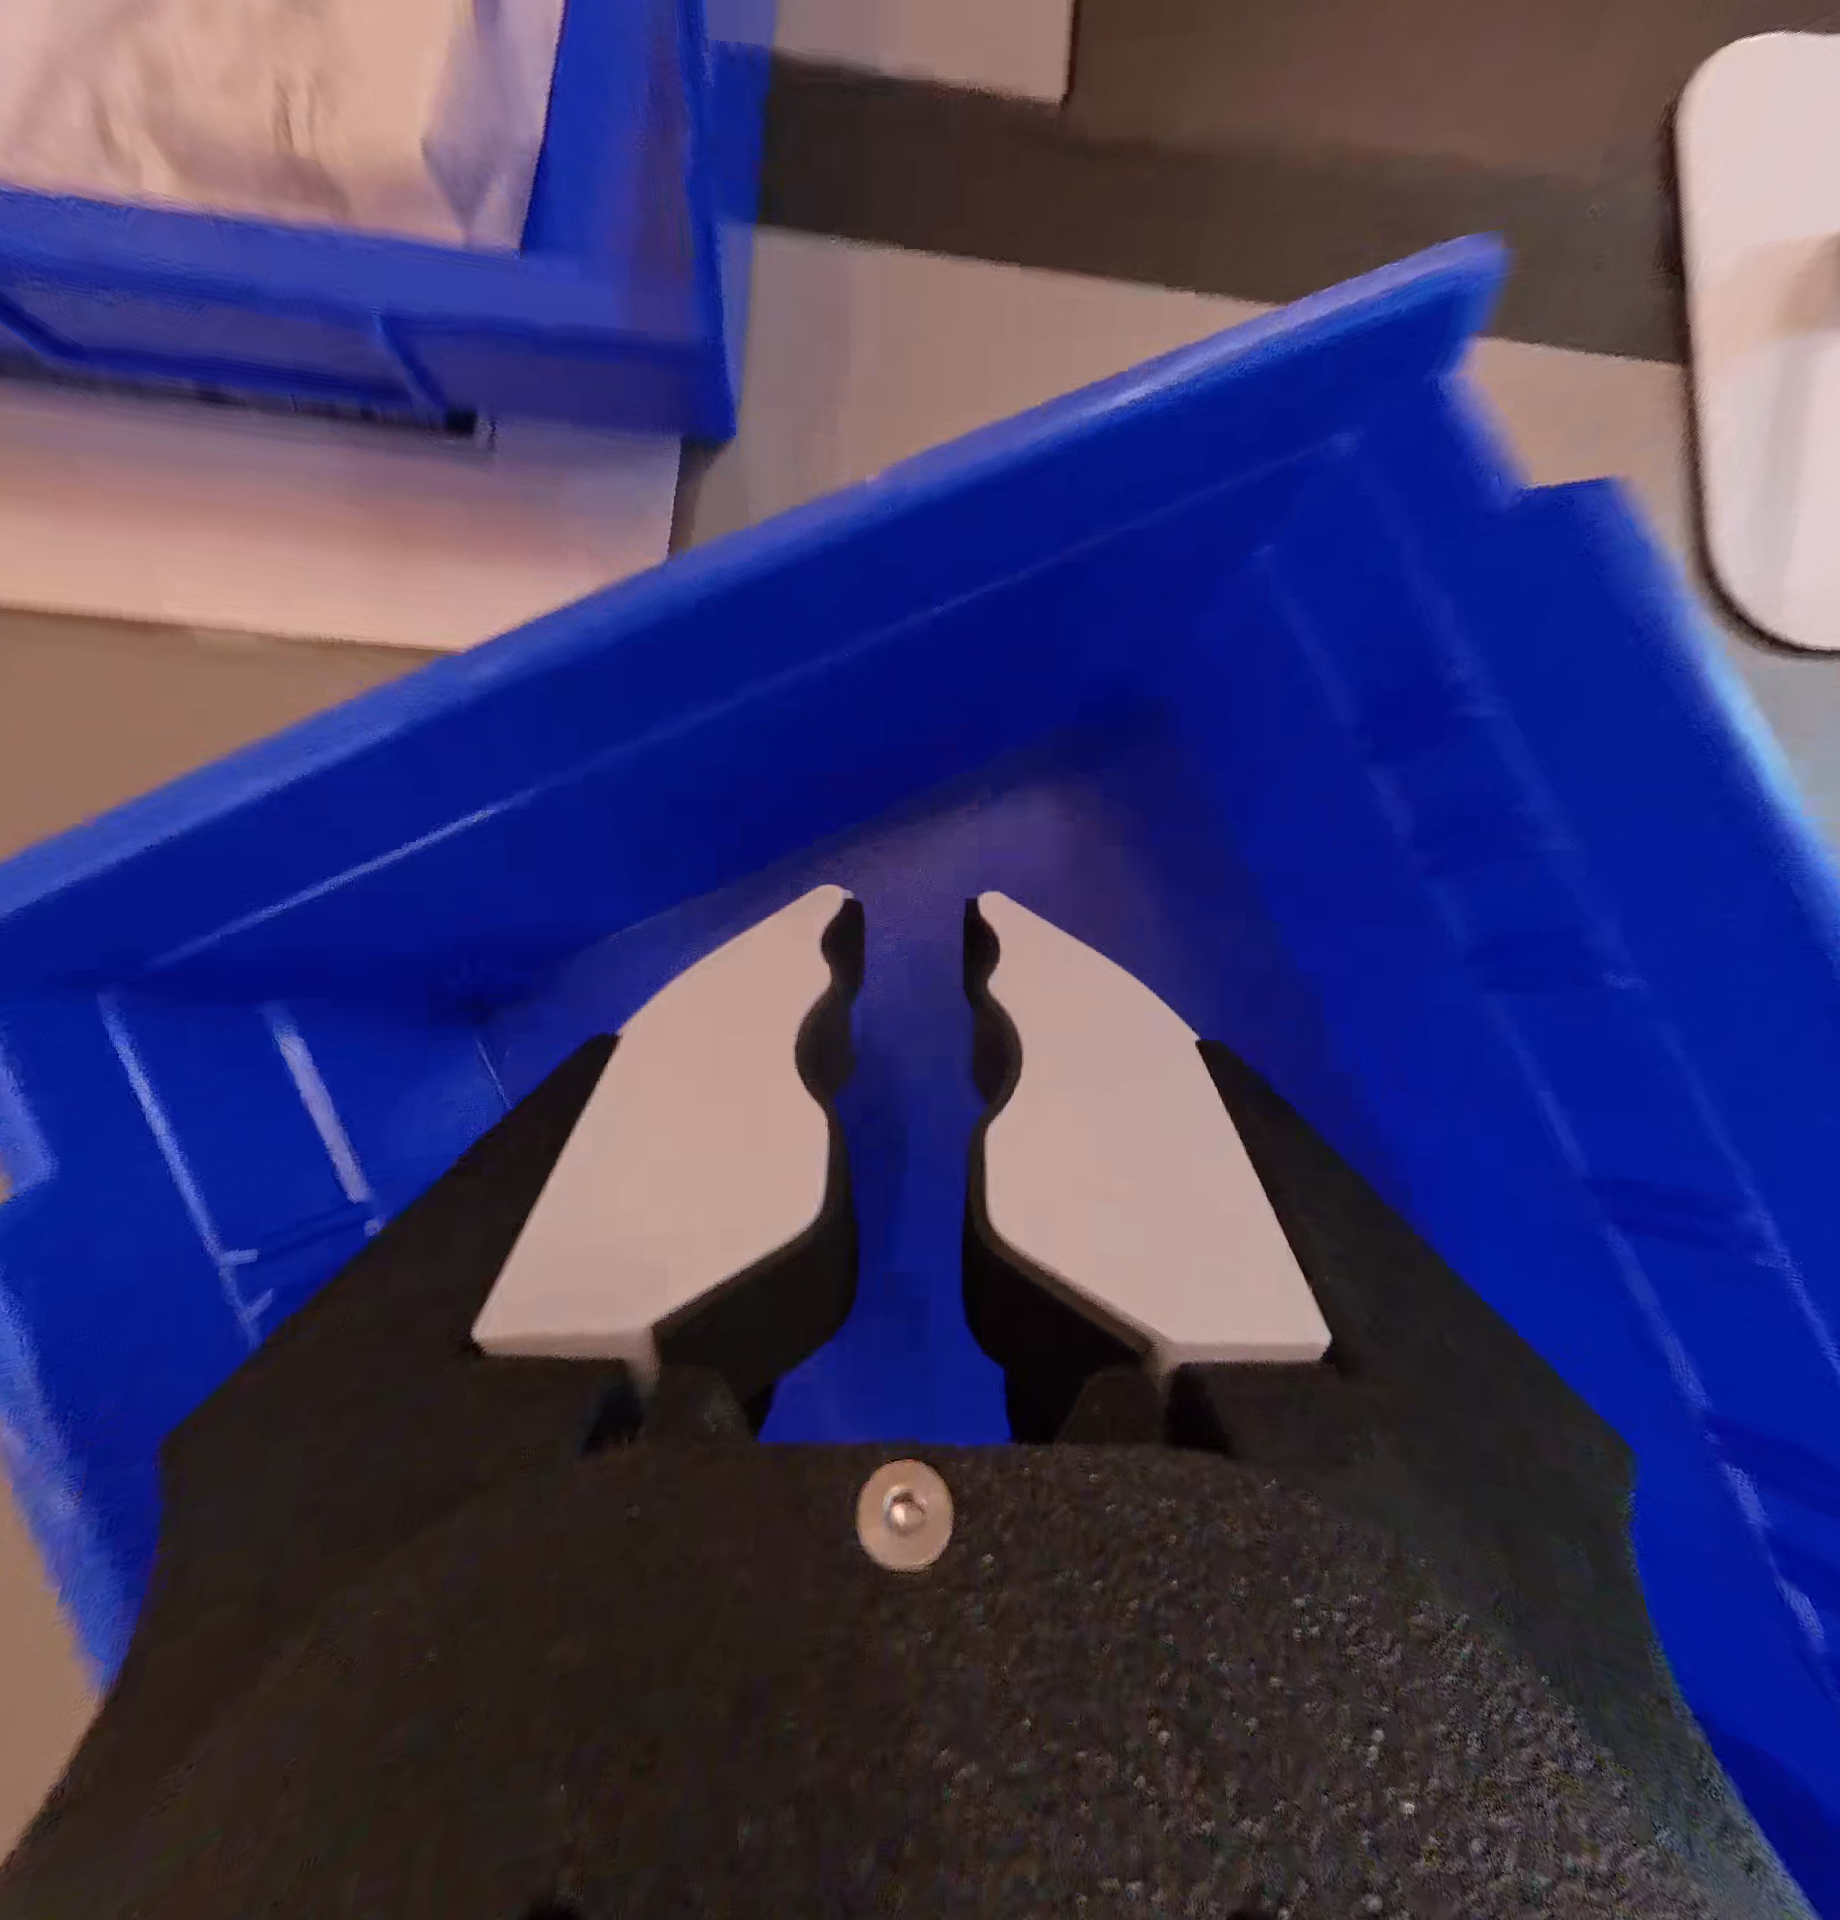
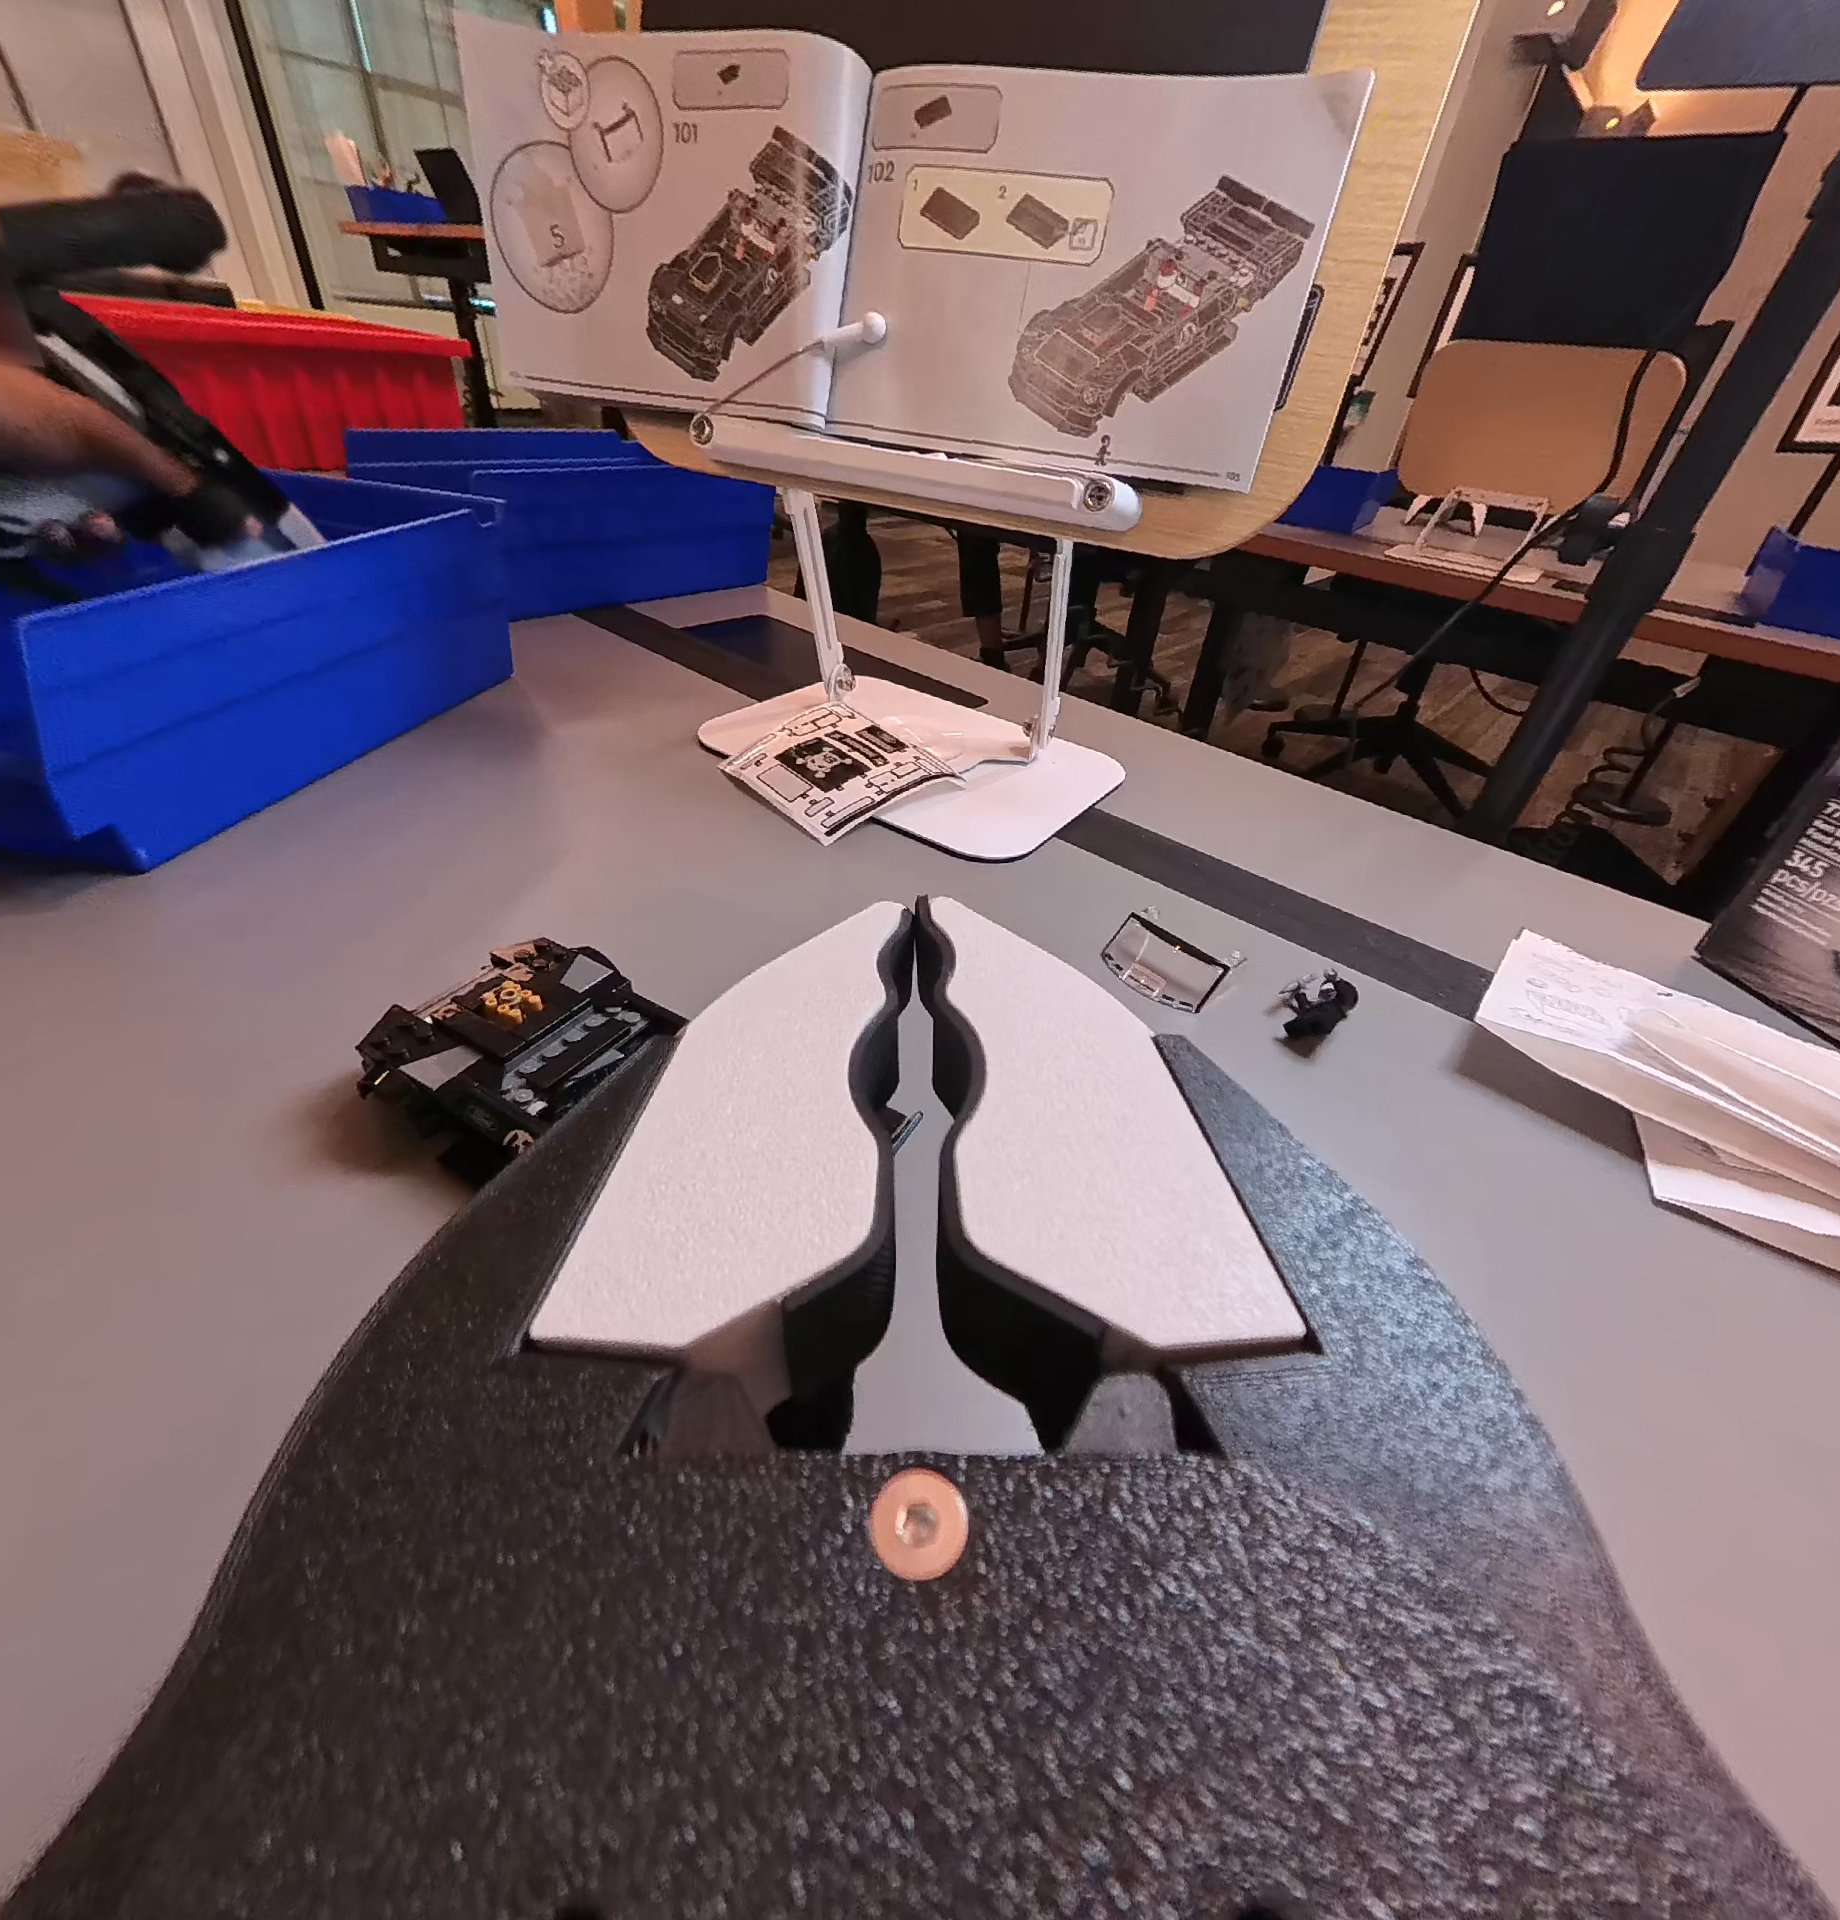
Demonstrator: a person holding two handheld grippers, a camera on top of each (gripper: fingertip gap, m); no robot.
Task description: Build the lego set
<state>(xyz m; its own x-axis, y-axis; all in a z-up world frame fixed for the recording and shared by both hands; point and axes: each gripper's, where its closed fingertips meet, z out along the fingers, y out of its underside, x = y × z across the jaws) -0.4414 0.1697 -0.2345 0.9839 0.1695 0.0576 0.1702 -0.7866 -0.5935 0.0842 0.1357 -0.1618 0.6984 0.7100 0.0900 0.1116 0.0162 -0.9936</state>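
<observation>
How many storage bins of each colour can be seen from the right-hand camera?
Blue plastic bins on this table: 3, the near one and two behind it
Red plastic bins: 1
Blue bins on the far tables: 3
Total: 7
</observation>
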